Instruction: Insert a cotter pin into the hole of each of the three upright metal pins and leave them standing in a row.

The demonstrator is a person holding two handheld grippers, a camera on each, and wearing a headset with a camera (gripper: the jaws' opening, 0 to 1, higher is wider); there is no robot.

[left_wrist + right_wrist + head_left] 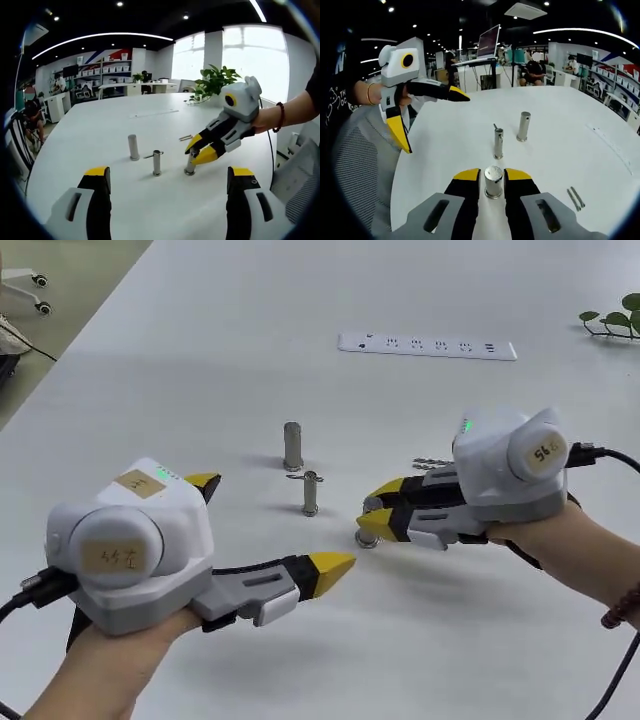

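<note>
**Gripped pin could tip or skid out of the row**

The left hand-held gripper [268, 522], closest to the person, hangs with its jaws spread wide and nothing between them. Just beyond it, the right hand-held gripper [368, 512] is clenched on the nearest metal pin [493, 181], which stands on the table [450, 640] at the near end of the row. The main risk is here. The pin rests on a small foot, so a sideways pull or a roll of the wrist could topple it or drag it out of line. The middle pin [311, 495] stands close by, and a careless swing of the jaws could knock it over and shake loose the cotter pin [149, 156] already through its hole. The far pin [292, 445] looks unfilled (its hole is too small to make out). Loose cotter pins [430, 464] lie beside the right hand-held gripper. They are thin and flat on the table, so likely awkward to pinch. No container stands on the table, and the pins' holes are the only holders
</note>
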